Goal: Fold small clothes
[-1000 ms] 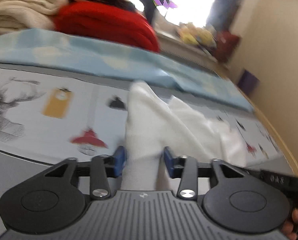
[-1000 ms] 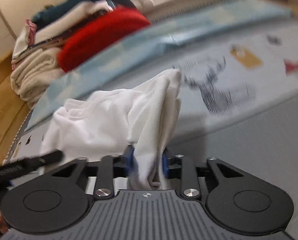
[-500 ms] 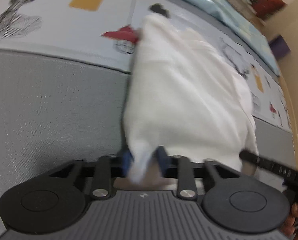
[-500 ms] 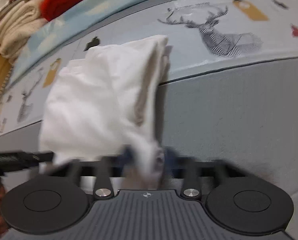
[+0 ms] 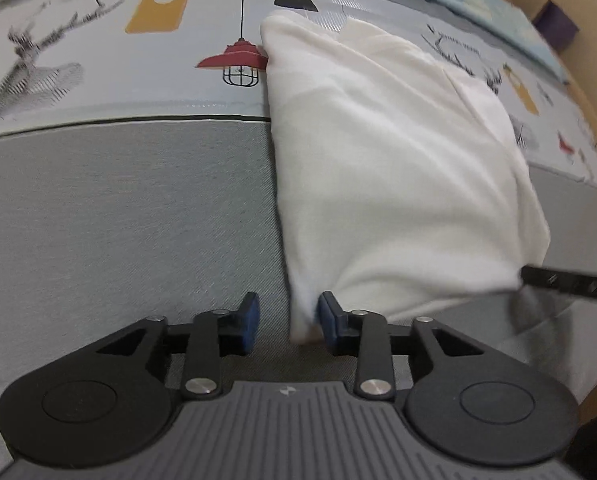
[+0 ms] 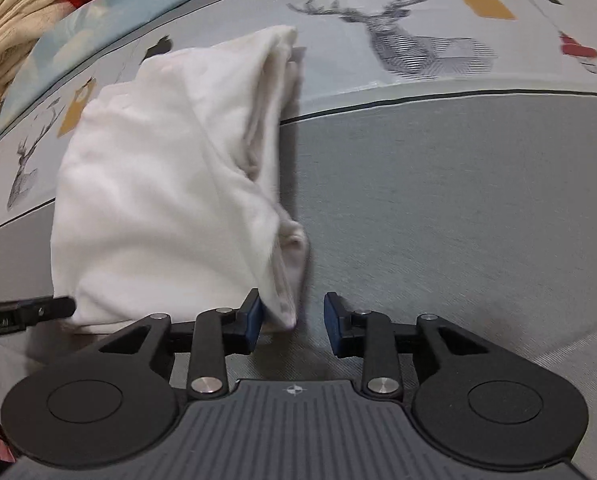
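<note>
A folded white garment (image 5: 390,168) lies mid-frame on the printed bedspread (image 5: 98,200), one fold laid, as the left hand-held gripper (image 5: 286,320) and right hand-held gripper (image 6: 294,318) have just been opening, releasing its near corners.

One white garment (image 5: 394,168), two tongs: left tongs (image 5: 286,322), right tongs (image 6: 294,322).

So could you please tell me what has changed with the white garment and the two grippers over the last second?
Both were lowered with the white garment, laying it folded on the bed cover. The left hand-held gripper and right hand-held gripper pinched its near corners, then opened and released them. The corners remain between the jaws.
</note>
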`<state>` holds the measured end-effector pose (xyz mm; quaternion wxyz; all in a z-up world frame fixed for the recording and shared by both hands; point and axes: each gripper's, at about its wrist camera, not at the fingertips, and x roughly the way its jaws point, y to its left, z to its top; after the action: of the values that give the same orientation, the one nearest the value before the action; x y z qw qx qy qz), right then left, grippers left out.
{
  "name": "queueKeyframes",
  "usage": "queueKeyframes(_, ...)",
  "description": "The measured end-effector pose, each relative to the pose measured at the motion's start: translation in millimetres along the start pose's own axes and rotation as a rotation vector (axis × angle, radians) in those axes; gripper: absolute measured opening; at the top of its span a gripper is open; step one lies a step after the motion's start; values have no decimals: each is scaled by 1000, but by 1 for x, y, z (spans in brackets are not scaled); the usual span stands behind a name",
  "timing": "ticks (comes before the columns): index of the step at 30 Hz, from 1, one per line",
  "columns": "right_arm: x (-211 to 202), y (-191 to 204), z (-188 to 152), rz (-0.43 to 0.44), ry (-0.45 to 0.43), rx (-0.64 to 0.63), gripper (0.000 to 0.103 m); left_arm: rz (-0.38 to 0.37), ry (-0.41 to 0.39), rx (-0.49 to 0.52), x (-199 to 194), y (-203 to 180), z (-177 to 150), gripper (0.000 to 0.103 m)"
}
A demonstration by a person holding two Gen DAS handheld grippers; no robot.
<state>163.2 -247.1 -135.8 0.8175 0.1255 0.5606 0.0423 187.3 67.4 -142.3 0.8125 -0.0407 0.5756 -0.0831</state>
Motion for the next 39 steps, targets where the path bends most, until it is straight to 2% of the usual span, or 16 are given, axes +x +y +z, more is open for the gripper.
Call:
queueKeyframes(1, -5, -4, -2, -21, -3, 13, 38, 31, -5, 16, -7, -2, -2, 46)
queueKeyframes(2, -10, -7, -4, -52, -8, 24, 38, 72, -17, 38, -17, -5, -5, 46)
queueKeyframes(3, -16, -9, -7, -115, -16, 27, 38, 108, -43, 56, -29, -8, -8, 53)
queueKeyframes(4, -23, -11, -10, -178, -34, 15, 38, 127, -81, 66, -44, -11, -13, 63)
queueKeyframes(5, -33, -12, -12, -221, -69, -5, 38, 133, -136, 71, -62, -14, -18, 68)
queueKeyframes(6, -47, -11, -14, -229, -127, -26, 39, 132, -191, 76, -78, -17, -24, 79)
queueKeyframes(7, -63, -10, -18, -219, -195, -45, 44, 136, -253, 86, -95, -22, -31, 88)
queueKeyframes(8, -82, -7, -23, -204, -271, -70, 49, 147, -315, 97, -111, -27, -40, 89)
queueKeyframes(9, -97, -3, -30, -191, -332, -89, 61, 156, -373, 109, -125, -33, -50, 90)
queueKeyframes(12, -142, 12, -64, -142, -504, -146, 87, 136, -491, 139, -153, -56, -79, 90)
queueKeyframes(14, -159, 20, -87, -112, -566, -196, 89, 119, -544, 125, -166, -70, -101, 90)
queueKeyframes(17, -173, 29, -111, -91, -604, -228, 90, 84, -550, 59, -167, -86, -126, 90)
queueKeyframes(20, -174, 31, -128, -77, -572, -209, 91, 113, -473, 18, -153, -95, -141, 90)
queueKeyframes(22, -171, 32, -133, -79, -548, -207, 91, 121, -439, 3, -148, -95, -141, 94)
queueKeyframes(24, -168, 37, -137, -85, -537, -236, 91, 136, -439, -3, -143, -93, -137, 96)
queueKeyframes(39, -146, 71, -143, -83, -497, -331, 91, 128, -423, 26, -136, -100, -137, 96)
